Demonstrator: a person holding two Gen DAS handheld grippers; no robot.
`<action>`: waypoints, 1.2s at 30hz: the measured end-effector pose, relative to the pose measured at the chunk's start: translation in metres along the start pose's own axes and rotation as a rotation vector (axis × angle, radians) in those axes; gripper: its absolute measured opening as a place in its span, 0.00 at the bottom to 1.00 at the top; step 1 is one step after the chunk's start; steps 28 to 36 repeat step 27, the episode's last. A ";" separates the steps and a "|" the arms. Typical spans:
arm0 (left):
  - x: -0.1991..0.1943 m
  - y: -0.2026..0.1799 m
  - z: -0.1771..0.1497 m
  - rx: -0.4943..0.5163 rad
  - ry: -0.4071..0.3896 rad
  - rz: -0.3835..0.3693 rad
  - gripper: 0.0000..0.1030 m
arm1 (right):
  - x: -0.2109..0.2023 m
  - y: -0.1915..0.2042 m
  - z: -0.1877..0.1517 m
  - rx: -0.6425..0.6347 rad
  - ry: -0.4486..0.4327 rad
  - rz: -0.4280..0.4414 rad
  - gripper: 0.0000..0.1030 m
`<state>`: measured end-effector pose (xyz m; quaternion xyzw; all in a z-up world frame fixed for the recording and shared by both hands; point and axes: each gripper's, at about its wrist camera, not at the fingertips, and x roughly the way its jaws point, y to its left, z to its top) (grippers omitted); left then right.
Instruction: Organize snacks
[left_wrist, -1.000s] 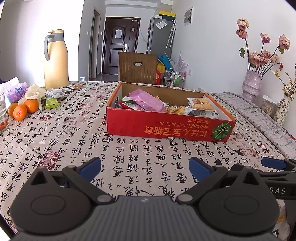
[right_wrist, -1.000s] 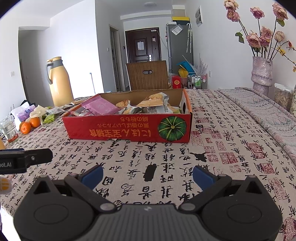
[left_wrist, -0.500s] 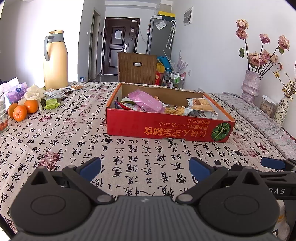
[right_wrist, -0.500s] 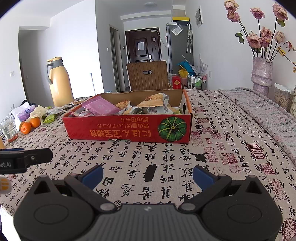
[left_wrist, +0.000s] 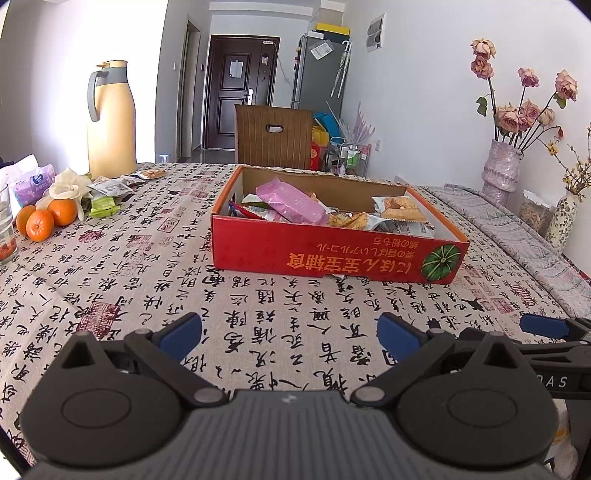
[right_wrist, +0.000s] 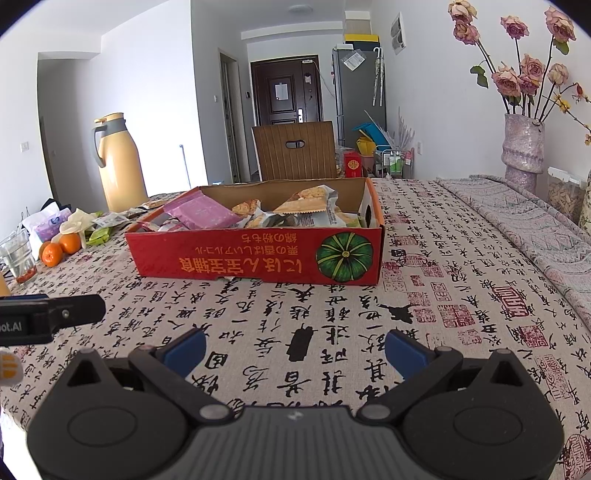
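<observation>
From the left wrist view, the left hand-held gripper (left_wrist: 290, 334) hovers low over the surface (left_wrist: 147, 295), its blue-tipped fingers (left_wrist: 181, 332) spread wide with nothing between them. Ahead of it, slightly to the right, the red cardboard box (left_wrist: 332, 254) sits on the calligraphy-print cloth, open at the top and holding the snacks: a pink packet (left_wrist: 291, 201) lies on the left part of the pile, and a biscuit packet (left_wrist: 400, 206) rests toward the right. At far left stand a yellow thermos jug (left_wrist: 110, 122) and two oranges (left_wrist: 46, 218), with a few loose snack packets (left_wrist: 107, 192) lying near them, outside the box. A vase of roses (left_wrist: 502, 166) stands at far right.

From the right wrist view, the right hand-held gripper (right_wrist: 295, 349) also has its fingers (right_wrist: 404, 350) spread apart and empty, just above the cloth. The box (right_wrist: 258, 258) lies ahead, to the left of centre, its pumpkin picture facing the camera. The tip of the left hand-held gripper (right_wrist: 62, 314) shows at the left edge.
</observation>
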<state>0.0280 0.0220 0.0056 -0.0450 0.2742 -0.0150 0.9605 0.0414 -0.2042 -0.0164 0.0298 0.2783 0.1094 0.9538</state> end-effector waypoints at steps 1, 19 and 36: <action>0.000 0.000 0.000 0.000 0.000 0.000 1.00 | 0.000 0.000 0.000 0.000 0.000 0.000 1.00; -0.001 0.000 -0.001 0.000 -0.003 -0.003 1.00 | -0.001 0.000 -0.001 -0.001 0.001 -0.001 1.00; -0.001 0.001 -0.001 -0.006 -0.007 -0.010 1.00 | 0.000 0.000 -0.001 -0.002 0.002 -0.001 1.00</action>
